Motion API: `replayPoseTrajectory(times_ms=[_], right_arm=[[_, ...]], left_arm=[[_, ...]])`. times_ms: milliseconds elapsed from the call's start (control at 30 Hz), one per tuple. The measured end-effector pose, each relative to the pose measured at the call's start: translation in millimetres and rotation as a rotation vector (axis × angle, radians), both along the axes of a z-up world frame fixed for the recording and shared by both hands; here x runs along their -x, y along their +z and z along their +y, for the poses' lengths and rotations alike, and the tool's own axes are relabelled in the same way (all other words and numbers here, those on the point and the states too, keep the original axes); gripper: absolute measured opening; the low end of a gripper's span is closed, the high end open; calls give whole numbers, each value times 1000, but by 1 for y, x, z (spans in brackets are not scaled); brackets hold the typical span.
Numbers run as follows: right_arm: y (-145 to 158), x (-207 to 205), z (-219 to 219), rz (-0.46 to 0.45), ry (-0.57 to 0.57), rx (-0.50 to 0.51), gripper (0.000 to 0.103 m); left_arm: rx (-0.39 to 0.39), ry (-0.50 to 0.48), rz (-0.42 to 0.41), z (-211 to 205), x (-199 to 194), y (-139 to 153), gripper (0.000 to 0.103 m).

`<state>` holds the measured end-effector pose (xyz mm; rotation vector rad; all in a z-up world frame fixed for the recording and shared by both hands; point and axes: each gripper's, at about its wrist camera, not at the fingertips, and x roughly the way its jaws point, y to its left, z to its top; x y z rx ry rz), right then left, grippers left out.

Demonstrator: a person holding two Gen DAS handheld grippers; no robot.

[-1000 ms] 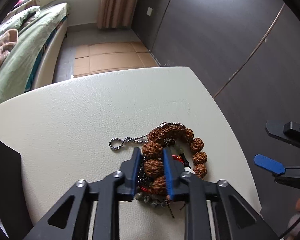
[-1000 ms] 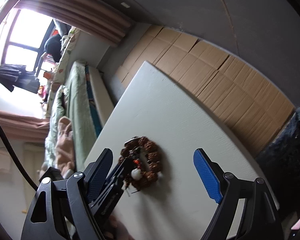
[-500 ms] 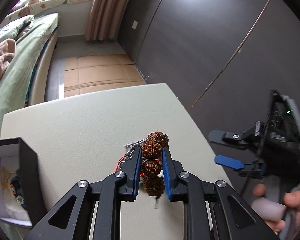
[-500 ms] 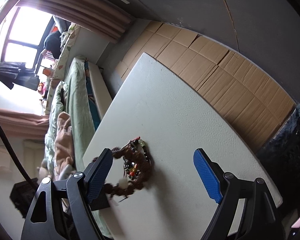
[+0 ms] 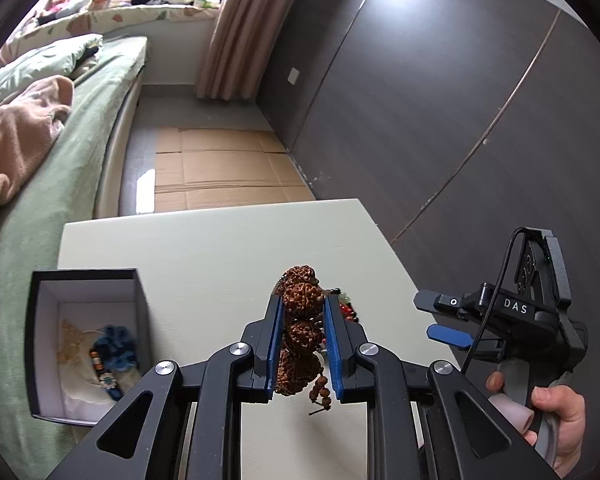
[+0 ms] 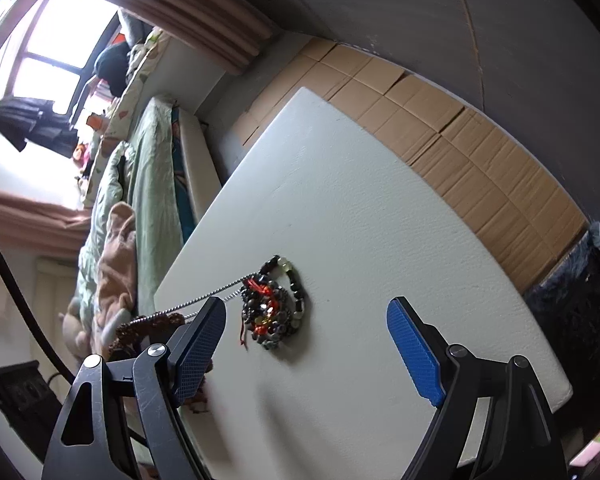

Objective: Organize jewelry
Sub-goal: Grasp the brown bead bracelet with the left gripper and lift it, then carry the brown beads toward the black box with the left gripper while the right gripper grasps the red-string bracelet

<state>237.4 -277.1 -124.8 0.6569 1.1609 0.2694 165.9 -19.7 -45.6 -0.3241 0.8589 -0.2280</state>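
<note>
Two or three pieces already lie inside the black cardboard box with the white lining [image 5: 88,344], which stands open on the cream table [image 5: 204,248] to the left: a pale gold chain [image 5: 70,340] and a blue beaded piece [image 5: 114,350] can be made out. More remains outside it. A tangled heap of dark, pale green and red beaded bracelets [image 6: 274,312] sits on the tabletop, and a silver ball chain [image 6: 204,300] runs taut from that heap toward the lifted piece, so it may be snagged and could drag the heap along. By my reckoning the job is perhaps a third done.

The left gripper [image 5: 302,320] is clamped on a bracelet of large, rough brown seed beads [image 5: 302,300], its blue-padded jaws pressed against both sides of the beads, with a strand of small brown beads [image 5: 322,390] dangling beneath. The bracelet hangs above the table, to the right of the box and not yet over it.

The right gripper [image 6: 304,344] hovers near the heap with its jaws spread wide, holding and touching nothing.
</note>
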Motion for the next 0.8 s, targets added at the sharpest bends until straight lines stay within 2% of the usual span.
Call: replayPoseTrajectory(times_ms=[67, 167, 433, 600, 800], right_arm=[[2, 0, 8, -15, 22, 11, 84], [4, 0, 16, -36, 52, 33, 74], [3, 0, 41, -41, 123, 69, 72], [-1, -1, 49, -33, 150, 79, 72], [-3, 3, 60, -35, 188, 38, 72]], left_arm=[[-21, -13, 13, 1, 1, -1, 21], [-52, -58, 48, -3, 4, -11, 21], [-129, -106, 120, -8, 9, -34, 21], [-117, -91, 147, 5, 13, -39, 21], [-65, -85, 115, 19, 23, -23, 21]])
